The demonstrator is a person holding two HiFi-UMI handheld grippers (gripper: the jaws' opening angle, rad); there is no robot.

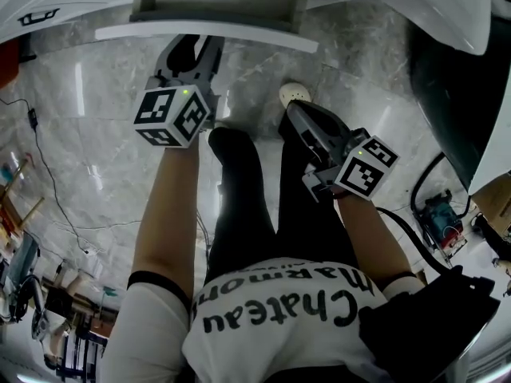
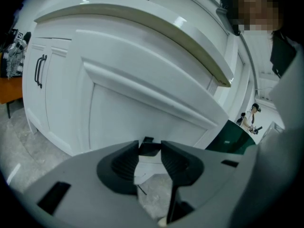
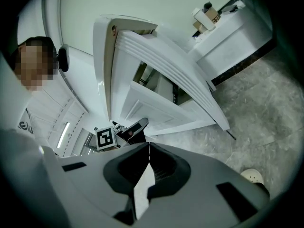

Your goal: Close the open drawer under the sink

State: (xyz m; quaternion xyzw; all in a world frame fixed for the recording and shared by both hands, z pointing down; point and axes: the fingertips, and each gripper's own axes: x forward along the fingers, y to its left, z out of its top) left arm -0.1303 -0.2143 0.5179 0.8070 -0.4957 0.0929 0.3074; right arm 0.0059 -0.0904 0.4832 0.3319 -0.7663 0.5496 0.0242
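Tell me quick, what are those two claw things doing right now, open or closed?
Left gripper: open, nothing between its jaws.
Right gripper: shut, holding nothing.

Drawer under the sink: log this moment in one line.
drawer: open | left gripper: open, empty, near drawer front | right gripper: shut, empty, clear of drawer

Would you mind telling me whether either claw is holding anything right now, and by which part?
Nothing is held. The left claw stands open and empty near the open drawer; the right claw is shut on nothing.
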